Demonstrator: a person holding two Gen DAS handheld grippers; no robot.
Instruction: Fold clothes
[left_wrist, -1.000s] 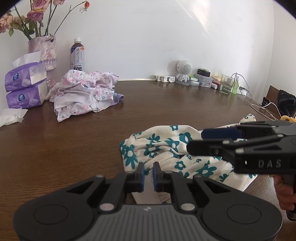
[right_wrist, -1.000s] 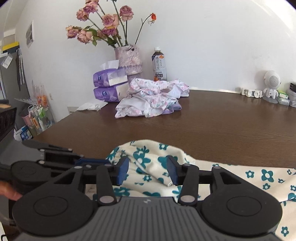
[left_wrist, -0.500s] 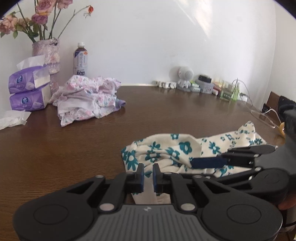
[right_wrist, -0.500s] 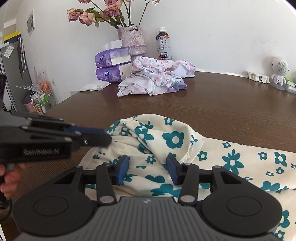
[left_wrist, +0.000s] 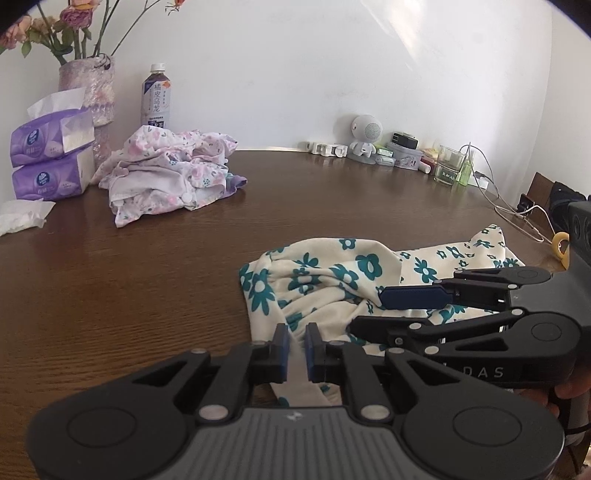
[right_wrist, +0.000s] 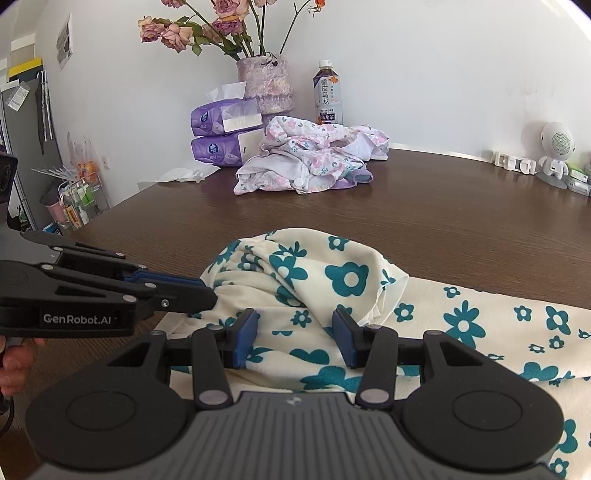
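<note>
While left tongs (left_wrist: 295, 347) pinch floral garment (right_wrist: 332, 280), right tongs (right_wrist: 295, 338) gape; shelf rack (right_wrist: 74, 199) only right view.

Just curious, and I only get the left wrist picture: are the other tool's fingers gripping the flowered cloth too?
Observer: No. The right gripper has its fingers wide apart over the teal-flowered garment, pinching nothing.
Visitor: And this one?
Observer: Seen from the right wrist, the left gripper is closed on the garment's gathered edge.
Visitor: Anything beyond the table?
Observer: A rack of bottles stands off the table's left side.
</note>
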